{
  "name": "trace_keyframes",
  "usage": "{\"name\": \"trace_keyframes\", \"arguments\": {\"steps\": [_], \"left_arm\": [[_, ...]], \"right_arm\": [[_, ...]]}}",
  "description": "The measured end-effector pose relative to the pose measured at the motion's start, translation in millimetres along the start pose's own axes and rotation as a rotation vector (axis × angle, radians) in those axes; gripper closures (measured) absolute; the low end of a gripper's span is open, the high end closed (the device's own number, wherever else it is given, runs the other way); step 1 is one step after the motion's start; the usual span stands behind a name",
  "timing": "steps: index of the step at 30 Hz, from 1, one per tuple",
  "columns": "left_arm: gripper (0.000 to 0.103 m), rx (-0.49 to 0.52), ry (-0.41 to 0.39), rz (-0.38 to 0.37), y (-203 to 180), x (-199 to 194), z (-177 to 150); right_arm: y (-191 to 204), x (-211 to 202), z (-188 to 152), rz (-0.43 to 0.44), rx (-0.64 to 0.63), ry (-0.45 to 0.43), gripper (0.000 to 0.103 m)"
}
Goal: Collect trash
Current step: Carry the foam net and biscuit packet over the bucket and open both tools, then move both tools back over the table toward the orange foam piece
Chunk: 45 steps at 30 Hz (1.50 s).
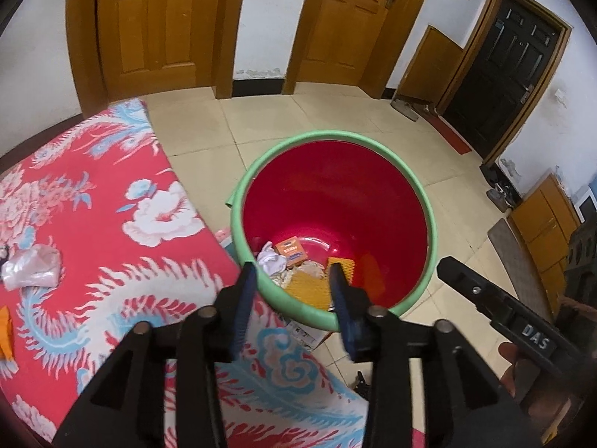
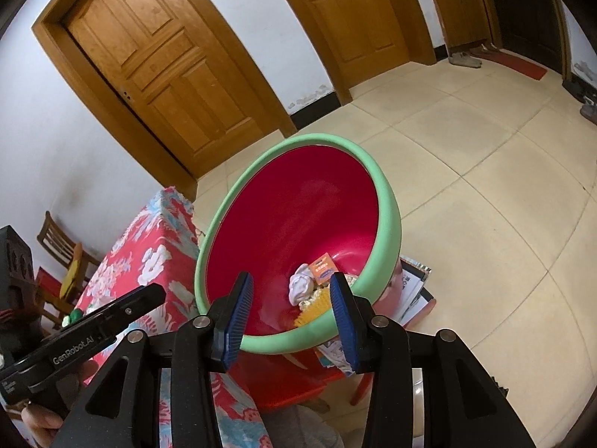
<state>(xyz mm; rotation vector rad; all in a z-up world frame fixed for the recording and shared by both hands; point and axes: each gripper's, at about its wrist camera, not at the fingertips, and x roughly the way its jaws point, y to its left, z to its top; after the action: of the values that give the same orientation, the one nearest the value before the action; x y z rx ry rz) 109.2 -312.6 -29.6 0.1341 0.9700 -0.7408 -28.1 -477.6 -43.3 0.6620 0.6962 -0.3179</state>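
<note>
Beside the floral-covered table [image 1: 112,224]: red bucket [image 1: 335,201] holding dropped scraps; both grippers over its near rim, left gripper [image 1: 294,272] and right gripper [image 2: 291,291] part open, empty; remaining plastic wrapper [image 1: 31,267] lies leftward, nearer the left.

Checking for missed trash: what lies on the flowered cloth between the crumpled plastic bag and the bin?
Left wrist view: between the crumpled plastic bag and the bin, the flowered cloth is bare.
</note>
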Motion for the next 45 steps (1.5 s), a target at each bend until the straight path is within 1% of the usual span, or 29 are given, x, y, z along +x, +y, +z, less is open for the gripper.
{"name": "trace_keyframes", "arguments": {"steps": [1, 2, 4, 5, 6, 8, 9, 11, 23, 33, 37, 45], "left_arm": [[0.049, -0.001, -0.002, 0.005, 1, -2, -1], [0.046, -0.003, -0.004, 0.008, 3, -3, -2], [0.046, -0.014, -0.008, 0.011, 6, -8, -4], [0.044, -0.019, -0.009, 0.013, 9, -9, -5], [0.042, -0.025, -0.01, 0.017, 10, -12, -6], [0.032, -0.038, -0.026, 0.03, 15, -19, -9], [0.031, -0.043, -0.035, 0.036, 18, -22, -10], [0.031, -0.055, -0.052, 0.051, 23, -29, -14], [0.03, -0.157, -0.116, 0.141, 74, -71, -29], [0.03, -0.255, -0.16, 0.238, 132, -104, -44], [0.03, -0.286, -0.171, 0.288, 155, -114, -49], [0.03, -0.339, -0.172, 0.344, 196, -123, -59]], "right_arm": [[1, -1, 0, 0.001, 0.001, -0.003, 0.035], [2, -2, -1, 0.004, 0.002, -0.007, 0.032], [3, -5, -1, 0.006, 0.0, -0.009, 0.032], [4, -5, -1, 0.006, -0.002, -0.01, 0.031], [6, -7, -1, 0.001, -0.006, -0.011, 0.031], [8, -9, -3, -0.006, -0.012, -0.014, 0.031], [9, -10, -4, -0.01, -0.016, -0.015, 0.031], [12, -11, -6, -0.01, -0.023, -0.014, 0.027], [43, -17, -17, 0.025, -0.098, -0.001, 0.027], [69, -16, -25, 0.054, -0.147, 0.018, 0.027], [82, -11, -30, 0.063, -0.171, 0.033, 0.027], [100, -5, -36, 0.071, -0.206, 0.049, 0.027]]}}
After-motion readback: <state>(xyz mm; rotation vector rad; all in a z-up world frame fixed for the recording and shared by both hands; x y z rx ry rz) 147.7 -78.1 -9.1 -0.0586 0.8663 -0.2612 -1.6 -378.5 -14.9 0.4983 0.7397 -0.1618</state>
